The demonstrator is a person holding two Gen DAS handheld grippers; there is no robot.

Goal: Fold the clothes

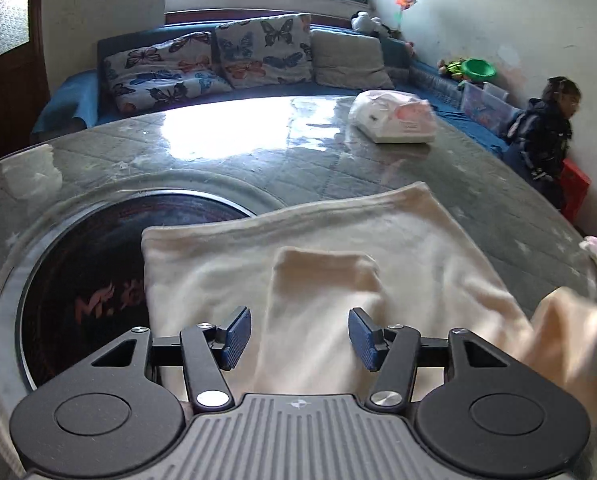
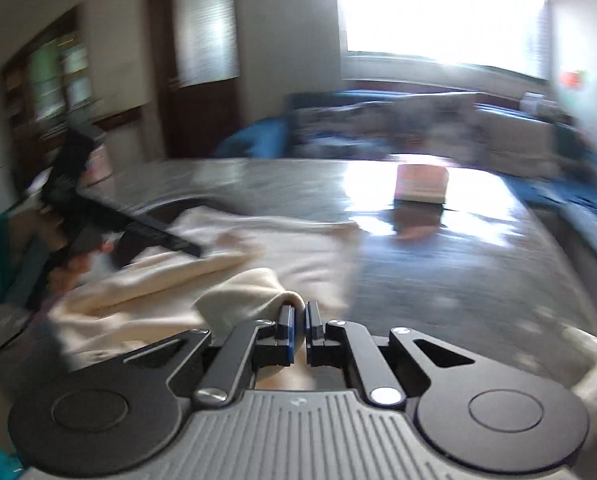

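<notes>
Cream cloth (image 1: 378, 240), one garment, lies spread on the round glass-topped table (image 1: 258, 152), with one folded flap (image 1: 322, 276) laid over its middle. Left gripper (image 1: 300, 338) hangs above that flap with its two blue pads (image 1: 238, 336) spread apart, nothing pressed between them. Right gripper (image 2: 297, 332) has its jaws pressed together, pinching a bunched edge of the cloth (image 2: 250, 292). At two o'clock from the garment sits one white bag (image 1: 392, 118). At twelve o'clock beyond the table, three cushions (image 1: 266, 48) line one blue sofa (image 1: 66, 100). One person (image 1: 546, 132) stands at three o'clock by the wall.
</notes>
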